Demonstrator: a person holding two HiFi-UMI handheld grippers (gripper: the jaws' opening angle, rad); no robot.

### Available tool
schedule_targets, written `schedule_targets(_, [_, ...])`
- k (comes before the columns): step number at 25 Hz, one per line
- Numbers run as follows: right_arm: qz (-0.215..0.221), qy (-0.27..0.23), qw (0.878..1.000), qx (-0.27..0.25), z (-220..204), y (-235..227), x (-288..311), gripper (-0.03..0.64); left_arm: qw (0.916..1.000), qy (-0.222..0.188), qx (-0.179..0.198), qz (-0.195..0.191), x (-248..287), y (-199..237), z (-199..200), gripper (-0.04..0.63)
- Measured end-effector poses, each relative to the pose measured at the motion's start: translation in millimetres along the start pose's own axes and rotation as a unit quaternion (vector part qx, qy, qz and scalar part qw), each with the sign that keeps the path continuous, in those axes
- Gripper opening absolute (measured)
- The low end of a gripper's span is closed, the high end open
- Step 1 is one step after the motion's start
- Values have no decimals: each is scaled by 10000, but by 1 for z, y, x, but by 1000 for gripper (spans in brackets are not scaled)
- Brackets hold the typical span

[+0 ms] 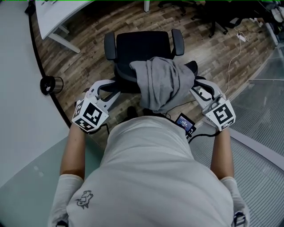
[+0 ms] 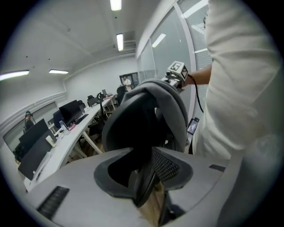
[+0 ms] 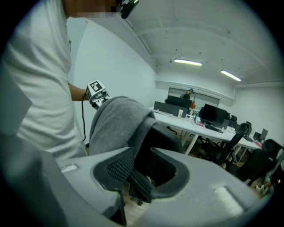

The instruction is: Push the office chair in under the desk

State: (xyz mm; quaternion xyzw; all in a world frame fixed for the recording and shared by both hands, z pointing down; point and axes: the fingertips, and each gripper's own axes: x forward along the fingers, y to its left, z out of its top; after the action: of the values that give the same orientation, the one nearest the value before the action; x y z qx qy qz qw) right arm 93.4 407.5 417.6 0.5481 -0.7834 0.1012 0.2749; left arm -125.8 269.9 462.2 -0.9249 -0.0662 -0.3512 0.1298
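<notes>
A black office chair (image 1: 142,46) stands in front of me on the wood floor, with a grey garment (image 1: 164,82) draped over its backrest. My left gripper (image 1: 113,88) is at the backrest's left edge and my right gripper (image 1: 197,86) at its right edge. In the left gripper view the jaws (image 2: 146,177) stand apart with the backrest's thin edge (image 2: 133,128) between them. The right gripper view shows the same: jaws (image 3: 142,177) apart around the backrest's edge (image 3: 164,142), with the garment (image 3: 115,119) just above. A white desk (image 1: 57,13) lies at the far left, beyond the chair.
A round black bin (image 1: 51,84) sits left of the chair by the curved floor border. A white cable and plug (image 1: 242,37) lie on the floor at right. More dark chairs (image 1: 213,17) stand at the back right. Long desks with monitors (image 2: 71,111) run along the room.
</notes>
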Motion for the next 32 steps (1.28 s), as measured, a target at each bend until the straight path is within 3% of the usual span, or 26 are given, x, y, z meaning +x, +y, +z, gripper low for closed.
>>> schedule_targets(4, [543,694,9942,-618,-27,3,14,140,9938,844,708,-180,18,-2,-22,146])
schedule_targets(9, [733,1479,9792,-1177,-63,-4,25,141,9876,1306,748,-438,24,-4,-32,150])
schedule_targets(16, [1205,1836,9637,-1519,-84,2,32,147,9736,1932,802,-918,32,-21,-52,150])
schedule_targets(25, [1352,2174,9436,-2102,-104,0,39,121,9618,2299,1178,-902,48,-19,-69,120])
schedule_targets(32, [1467,2107,9409,-2208,-95,-3,41,114,9607,2366,1062,-993,47,-17,-68,115])
